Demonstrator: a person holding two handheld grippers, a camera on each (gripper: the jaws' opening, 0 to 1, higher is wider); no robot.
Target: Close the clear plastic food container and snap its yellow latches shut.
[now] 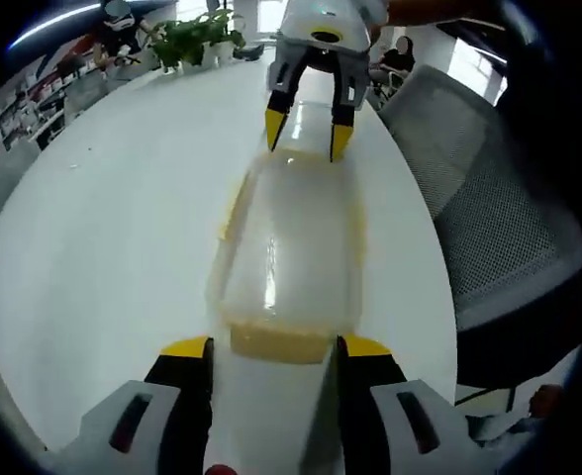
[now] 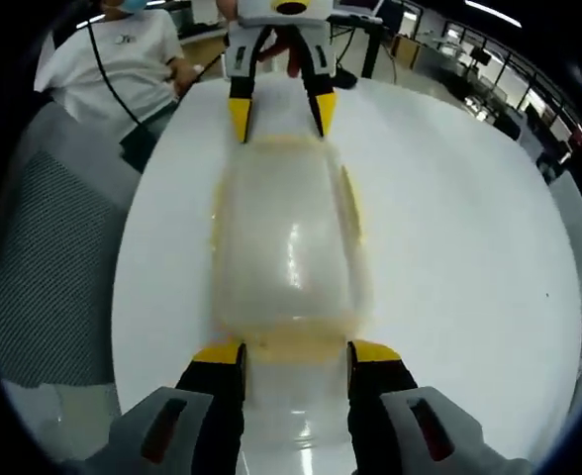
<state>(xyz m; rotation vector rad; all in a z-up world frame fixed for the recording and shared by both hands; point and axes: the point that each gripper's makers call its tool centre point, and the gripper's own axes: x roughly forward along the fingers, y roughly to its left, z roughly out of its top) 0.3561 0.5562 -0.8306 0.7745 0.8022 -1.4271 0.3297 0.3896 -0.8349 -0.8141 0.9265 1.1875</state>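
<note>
Clear plastic food container [image 1: 289, 247] with a frosted lid and yellow latches lies lengthwise on your round white table [image 1: 103, 228] in the left gripper view, stretching from your left gripper [image 1: 274, 346] at the bottom up to your right gripper [image 1: 309, 129] at the top. Your left gripper's yellow-tipped black jaws stand spread, one on each side of the yellow latch [image 1: 279, 341] at the near end of the container, close beside it; contact cannot be told. Your right gripper's jaws are spread too, their yellow tips coming down at the far end. A grey mesh office chair [image 1: 489, 208] stands at the table's right edge, and a green leafy plant [image 1: 197, 40] sits at the far rim. In the right gripper view, the same container [image 2: 289, 242] lies along the white table [image 2: 469, 247], its lid down on the base and blurred. Your right gripper [image 2: 296, 351] has its jaws apart around the near end, the tips just beside the pale yellow latch [image 2: 296, 344] there. Your left gripper [image 2: 281, 114] reaches in from the top with jaws apart at the far end. A thin yellow side latch [image 2: 350, 203] shows along the right edge. A person in a white shirt [image 2: 123, 59] is behind the table at upper left, beside the grey mesh chair [image 2: 44, 267].
</note>
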